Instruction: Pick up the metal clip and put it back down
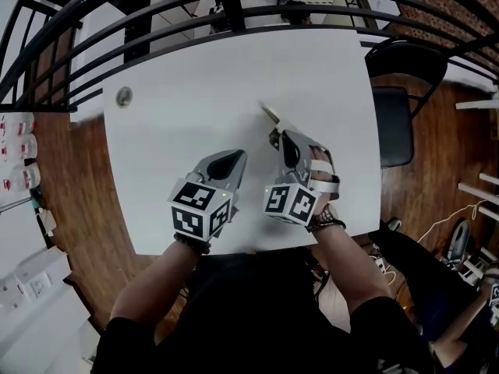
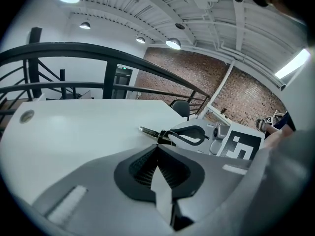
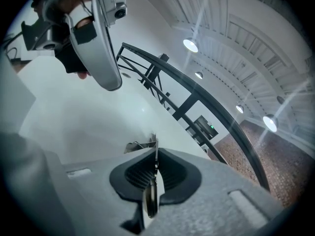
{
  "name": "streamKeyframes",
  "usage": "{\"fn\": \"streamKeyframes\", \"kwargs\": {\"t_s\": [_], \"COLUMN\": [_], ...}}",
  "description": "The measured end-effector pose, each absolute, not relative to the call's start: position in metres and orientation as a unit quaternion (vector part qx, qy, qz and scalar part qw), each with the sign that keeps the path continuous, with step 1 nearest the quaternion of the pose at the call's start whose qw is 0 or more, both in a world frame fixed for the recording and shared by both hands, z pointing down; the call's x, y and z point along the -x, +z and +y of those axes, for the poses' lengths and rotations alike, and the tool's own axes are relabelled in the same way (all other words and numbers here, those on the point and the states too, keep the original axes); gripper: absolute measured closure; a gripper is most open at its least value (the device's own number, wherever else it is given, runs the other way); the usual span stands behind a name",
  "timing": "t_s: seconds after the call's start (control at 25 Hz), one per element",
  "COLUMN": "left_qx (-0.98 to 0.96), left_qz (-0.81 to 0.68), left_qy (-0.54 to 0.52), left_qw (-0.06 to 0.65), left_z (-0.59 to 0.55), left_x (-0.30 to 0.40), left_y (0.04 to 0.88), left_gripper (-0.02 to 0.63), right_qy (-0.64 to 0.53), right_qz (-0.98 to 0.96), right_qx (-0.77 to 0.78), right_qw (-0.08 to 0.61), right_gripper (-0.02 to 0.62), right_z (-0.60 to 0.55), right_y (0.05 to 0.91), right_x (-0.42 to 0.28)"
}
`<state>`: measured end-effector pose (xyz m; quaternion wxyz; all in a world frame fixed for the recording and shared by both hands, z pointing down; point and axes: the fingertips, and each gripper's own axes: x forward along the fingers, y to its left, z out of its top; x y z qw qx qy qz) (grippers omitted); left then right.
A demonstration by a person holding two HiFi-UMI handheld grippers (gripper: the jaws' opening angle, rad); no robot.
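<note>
The metal clip [image 1: 270, 115] sticks out ahead of my right gripper [image 1: 274, 135], which is shut on it over the middle of the white table [image 1: 179, 131]. In the right gripper view a thin metal plate is pinched between the pads and the clip's wire arms [image 3: 139, 145] poke out past the tips. The left gripper view shows the clip [image 2: 149, 131] at the nose of the right gripper [image 2: 170, 136]. Whether the clip touches the table I cannot tell. My left gripper [image 1: 238, 157] hovers just left of the right one, shut with nothing in it.
A small round silver disc [image 1: 123, 96] lies near the table's far left corner. A black chair [image 1: 394, 123] stands off the right edge. A dark curved railing [image 1: 195, 22] runs behind the far edge. The near edge is right under my forearms.
</note>
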<state>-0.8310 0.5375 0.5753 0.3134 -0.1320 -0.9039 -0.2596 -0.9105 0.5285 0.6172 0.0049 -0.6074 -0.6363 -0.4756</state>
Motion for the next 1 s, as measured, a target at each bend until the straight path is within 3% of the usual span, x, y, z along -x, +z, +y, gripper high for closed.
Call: {"fn": "streamKeyframes", "kwargs": {"t_s": [0.24,0.76,1.0], "left_qx": [0.128,0.121,0.109], "left_qz": [-0.901,-0.906,-0.912], "left_qy": [-0.26,-0.252,-0.244], "left_qw": [0.322,0.318,0.31], "left_z": [0.532,0.53,0.523], "left_x": [0.828,0.821,0.817], "left_y": [0.581,0.568,0.557], "left_gripper": [0.591,0.591,0.591], "right_qy": [-0.472,-0.473,-0.459], "right_qz": [-0.637,-0.627,-0.642], "right_qx": [0.61,0.618,0.613], "right_qw": [0.006,0.035,0.037], "right_gripper": [0.589,0.481,0.477], "right_z": [0.525,0.512,0.499], "right_y": [0.621,0.635,0.617], "right_x": [0.904,0.895,0.885]}}
